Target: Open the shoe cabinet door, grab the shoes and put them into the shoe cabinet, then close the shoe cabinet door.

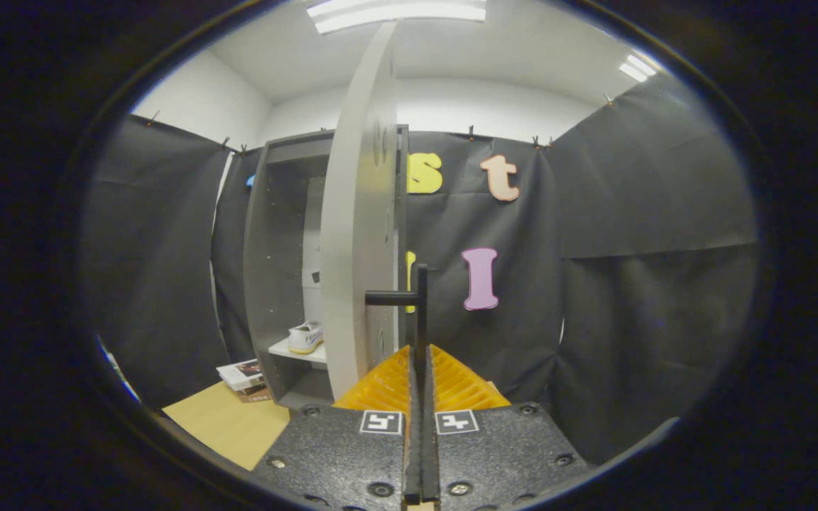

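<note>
The grey shoe cabinet (274, 234) stands against the booth wall with its door (356, 234) swung out towards me, seen almost edge-on. A dark bar handle (420, 312) juts from the door's face. My gripper (421, 362) is shut on that handle, the vertical bar running down between the two fingers. Inside the cabinet a white shoe (306, 337) rests on a pale shelf (295, 353), to the left of the door.
A small stack of books or magazines (244, 376) lies on the wooden floor (228, 422) just left of the cabinet's foot. Black cloth walls close the booth on the left, back and right.
</note>
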Tool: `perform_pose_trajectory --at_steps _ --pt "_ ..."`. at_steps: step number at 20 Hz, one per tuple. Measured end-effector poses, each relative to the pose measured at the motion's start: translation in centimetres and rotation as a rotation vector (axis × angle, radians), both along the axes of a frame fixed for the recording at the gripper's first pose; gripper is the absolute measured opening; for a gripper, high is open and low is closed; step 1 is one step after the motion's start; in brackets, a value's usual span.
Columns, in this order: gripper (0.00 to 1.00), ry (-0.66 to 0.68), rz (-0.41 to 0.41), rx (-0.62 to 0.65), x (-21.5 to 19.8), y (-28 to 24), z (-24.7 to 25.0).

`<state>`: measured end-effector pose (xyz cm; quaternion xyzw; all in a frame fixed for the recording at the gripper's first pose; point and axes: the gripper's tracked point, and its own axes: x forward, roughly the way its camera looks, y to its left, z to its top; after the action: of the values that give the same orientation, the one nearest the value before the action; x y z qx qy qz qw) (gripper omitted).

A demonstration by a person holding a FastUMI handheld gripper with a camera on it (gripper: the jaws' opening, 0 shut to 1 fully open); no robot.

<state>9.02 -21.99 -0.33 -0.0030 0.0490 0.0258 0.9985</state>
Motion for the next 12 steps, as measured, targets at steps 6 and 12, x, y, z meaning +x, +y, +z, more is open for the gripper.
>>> perform_pose_trajectory --at_steps 6,12 --pt "0.06 -0.036 -0.018 -0.037 -2.1 -0.1 0.8" --pt "0.67 -0.073 -0.087 -0.050 -6.2 -0.4 1.8"
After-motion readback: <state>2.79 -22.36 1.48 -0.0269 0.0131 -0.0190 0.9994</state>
